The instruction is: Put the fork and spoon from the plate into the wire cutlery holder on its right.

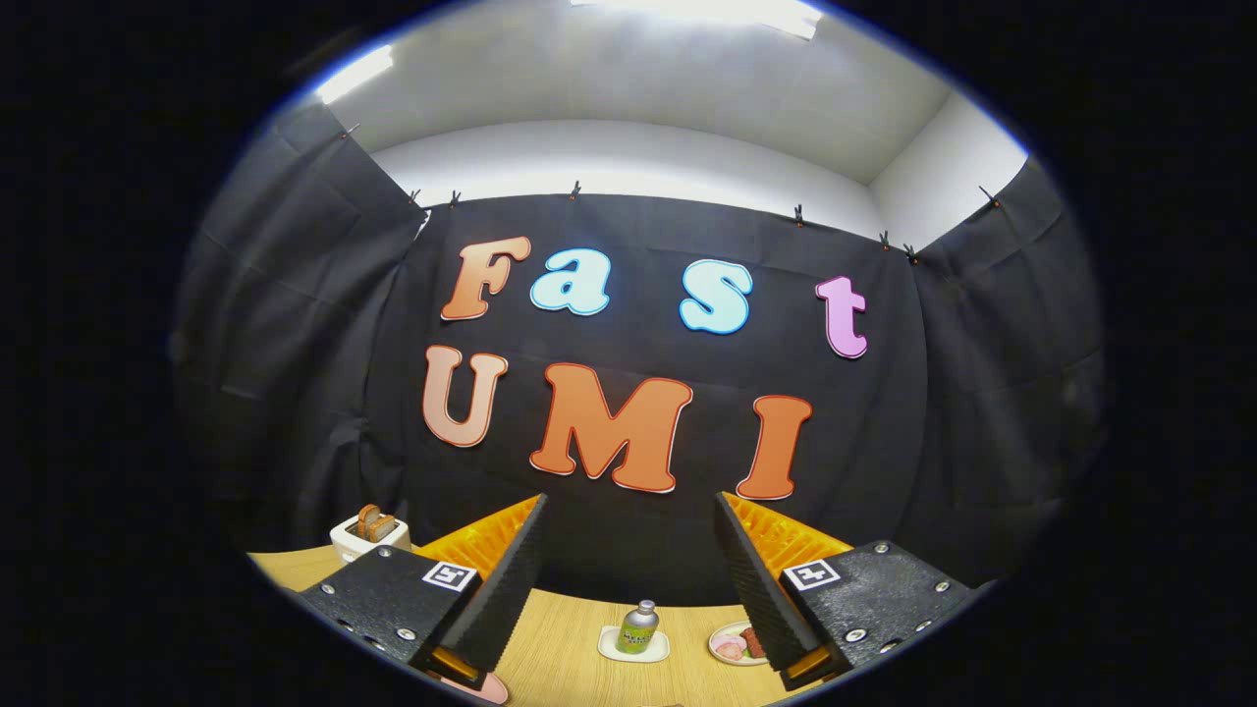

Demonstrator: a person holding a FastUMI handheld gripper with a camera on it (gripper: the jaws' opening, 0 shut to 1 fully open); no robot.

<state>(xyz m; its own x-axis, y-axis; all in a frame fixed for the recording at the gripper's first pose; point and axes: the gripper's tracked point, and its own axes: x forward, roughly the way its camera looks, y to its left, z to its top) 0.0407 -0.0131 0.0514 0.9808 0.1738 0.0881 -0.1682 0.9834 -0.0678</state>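
Note:
My gripper [628, 511] is open, its two fingers spread wide with nothing between them. It is raised and looks level across the wooden table [565, 638] toward the back wall. A pink rim [481, 687] peeks out under the left finger [501, 579]; I cannot tell what it belongs to.
Beyond the fingers a small green-labelled bottle [638, 628] stands on a white coaster [633, 646]. A small plate of food [737, 645] lies beside the right finger. A white toaster with bread [370, 532] sits at the table's far left.

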